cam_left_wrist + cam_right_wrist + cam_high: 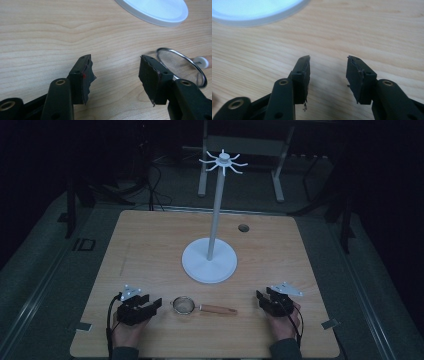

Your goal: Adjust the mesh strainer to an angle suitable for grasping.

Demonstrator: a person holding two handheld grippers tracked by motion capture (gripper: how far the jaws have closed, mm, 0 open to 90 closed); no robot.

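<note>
Pale wood table (150, 245), high view: small wire-mesh strainer with wooden handle (202, 308) lain between left gripper (150, 307) and right gripper (264, 301), near white hook stand (210, 262), likely for hanging. Left gripper view: 2 jaws spread, empty; strainer just beside. Right gripper view: jaws parted, nothing held.

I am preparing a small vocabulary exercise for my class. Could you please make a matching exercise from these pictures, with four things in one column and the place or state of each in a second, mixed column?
Things:
1. strainer
2. white stand
3. left gripper
4. dark round hole

Places or states:
A. open, beside the mesh bowl
B. lying flat between the two grippers, wooden handle toward the right gripper
C. in the tabletop, far right of the pole
D. upright at the table's middle, hooks on top

Pairs: 1-B, 2-D, 3-A, 4-C
</note>
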